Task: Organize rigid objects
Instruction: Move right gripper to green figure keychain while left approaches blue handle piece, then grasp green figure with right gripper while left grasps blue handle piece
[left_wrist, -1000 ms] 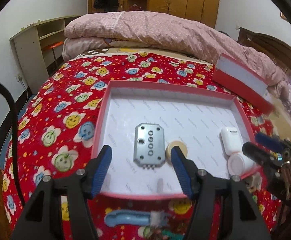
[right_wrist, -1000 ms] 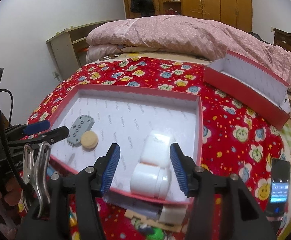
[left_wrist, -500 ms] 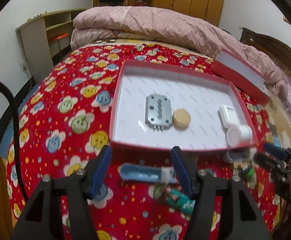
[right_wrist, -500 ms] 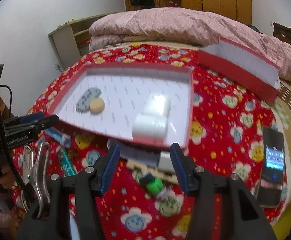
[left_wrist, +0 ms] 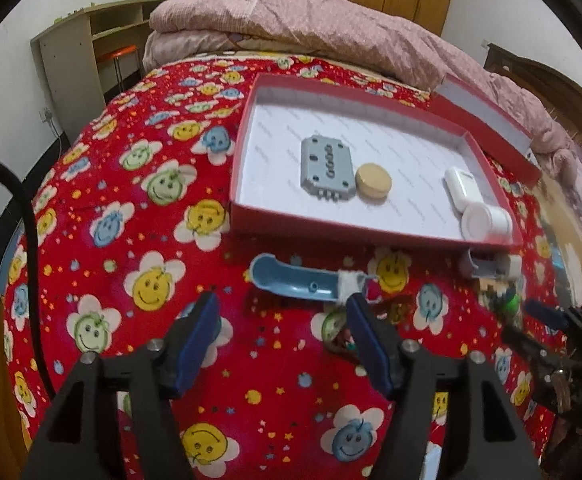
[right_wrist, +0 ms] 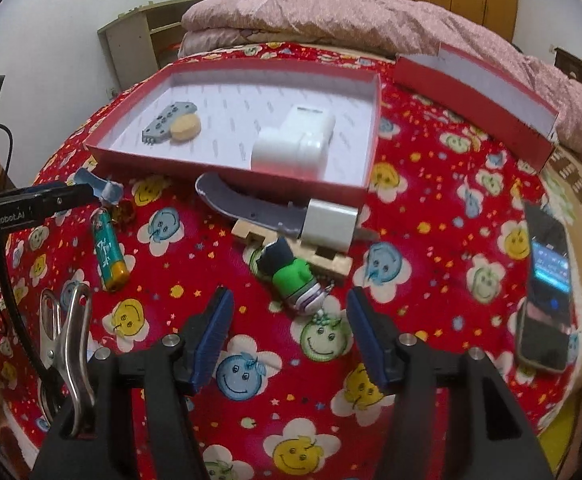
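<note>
A red flowered bedspread [left_wrist: 139, 208]. Both tongs gape wide, empty: left tongs [left_wrist: 283, 340] just short of the blue handle [left_wrist: 299, 282], right tongs [right_wrist: 289, 332] before the green toy [right_wrist: 295, 280]; tray [right_wrist: 227, 166] beyond.

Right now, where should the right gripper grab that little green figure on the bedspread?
Grip the green figure across its green midsection, coming from above. It lies flat, tilted diagonally, directly ahead of the open right gripper, so turn the fingers to span its narrow width.
</note>
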